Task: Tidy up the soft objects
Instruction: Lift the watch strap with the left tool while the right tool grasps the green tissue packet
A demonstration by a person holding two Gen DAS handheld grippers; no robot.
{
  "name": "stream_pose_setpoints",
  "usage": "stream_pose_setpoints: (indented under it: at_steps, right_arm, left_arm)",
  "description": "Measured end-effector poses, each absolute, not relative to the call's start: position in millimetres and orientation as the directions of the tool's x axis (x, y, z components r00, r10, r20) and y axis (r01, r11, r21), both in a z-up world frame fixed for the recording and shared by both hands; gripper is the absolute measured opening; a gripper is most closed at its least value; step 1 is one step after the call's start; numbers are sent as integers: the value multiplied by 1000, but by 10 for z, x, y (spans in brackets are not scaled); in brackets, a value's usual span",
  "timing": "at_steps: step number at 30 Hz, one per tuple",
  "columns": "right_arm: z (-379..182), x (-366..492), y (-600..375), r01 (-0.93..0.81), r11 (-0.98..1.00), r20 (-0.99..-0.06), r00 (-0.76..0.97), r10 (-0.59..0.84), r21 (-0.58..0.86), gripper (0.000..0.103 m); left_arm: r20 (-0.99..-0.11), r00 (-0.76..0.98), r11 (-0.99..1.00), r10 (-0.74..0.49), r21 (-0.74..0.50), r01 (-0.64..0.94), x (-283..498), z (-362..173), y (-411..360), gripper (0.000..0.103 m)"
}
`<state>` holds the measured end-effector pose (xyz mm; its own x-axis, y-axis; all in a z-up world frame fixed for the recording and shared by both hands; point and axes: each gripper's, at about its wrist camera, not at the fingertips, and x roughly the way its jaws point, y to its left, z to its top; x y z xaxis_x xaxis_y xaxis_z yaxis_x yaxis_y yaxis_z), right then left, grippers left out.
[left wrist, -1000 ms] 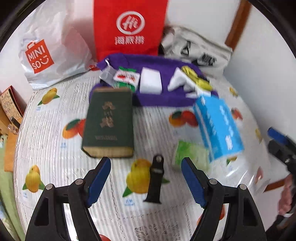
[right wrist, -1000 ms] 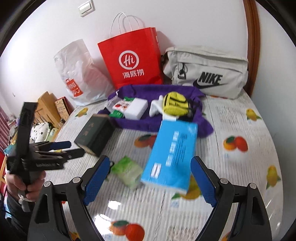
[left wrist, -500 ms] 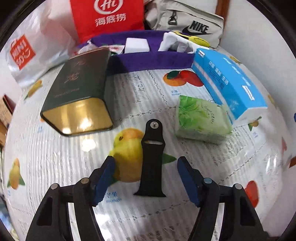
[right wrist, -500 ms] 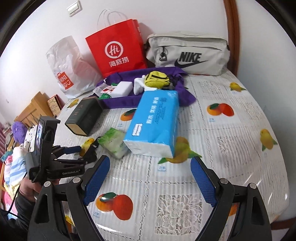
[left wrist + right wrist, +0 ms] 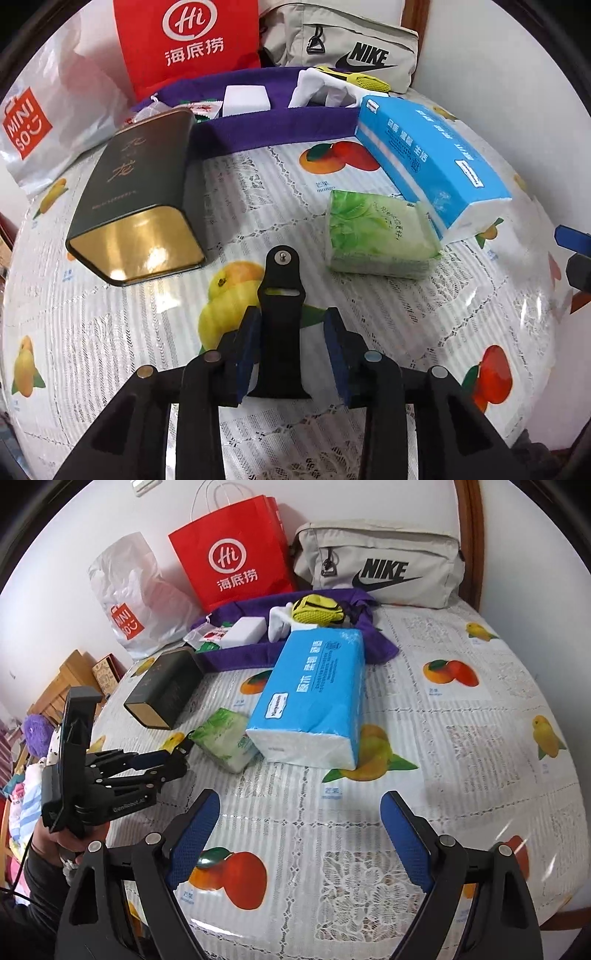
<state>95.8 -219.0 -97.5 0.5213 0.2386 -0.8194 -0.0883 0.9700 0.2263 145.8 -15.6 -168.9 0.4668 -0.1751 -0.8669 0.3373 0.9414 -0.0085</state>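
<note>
We are in a lived-in home, at a round desk (image 5: pixel 461 738) under a glossy fruit-printed cover, pushed against a plain white wall with wooden trim. Shopping bags lean there: a red paper bag (image 5: pixel 236 550), a white Miniso plastic bag (image 5: pixel 136 602) and a grey Nike pouch (image 5: pixel 380 565). At the left edge we see wooden furniture (image 5: pixel 62 690) and heaped colourful cloth (image 5: pixel 22 794).

A red paper bag (image 5: pixel 236 554) stood behind the green tin (image 5: pixel 136 199), a grey pouch (image 5: pixel 380 565) right of the bag.
</note>
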Motion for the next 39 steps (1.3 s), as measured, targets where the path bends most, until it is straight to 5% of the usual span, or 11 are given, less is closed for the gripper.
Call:
stream_pose_setpoints:
  at_steps: [1,18,24,30,36,39]
  right_arm:
    - [-988,965,-2176,-89,970,-821,518,240,228,88]
    - [-1079,1263,-1239,-358,925,-783,535,318,131,81]
    - [-1280,1468,-835,-417,909,-803,547,238,-15,61]
    - [-1485,1607,-735,-412,907,-820,547,168,-89,60]
    - [-1530,1577,-673,-437,885,-807,574,138,-160,29]
    - [-1469,1539,-717,-434,894,-819,550,164,-113,25]
  left_arm:
    - [-865,475,945,-163,2,328,1464,-1690,-153,20]
    - [-871,486,990,-73,-4,142,1387,-1664,600,20]
    - [-867,484,991,-116,-66,120,1426,-1680,745,20]
    - [-863,480,987,-157,-115,115,1428,-1686,815,21]
    - [-861,478,985,-173,-139,107,1434,-1686,838,21]
    - [-864,480,987,-155,-116,110,1434,-1681,809,21]
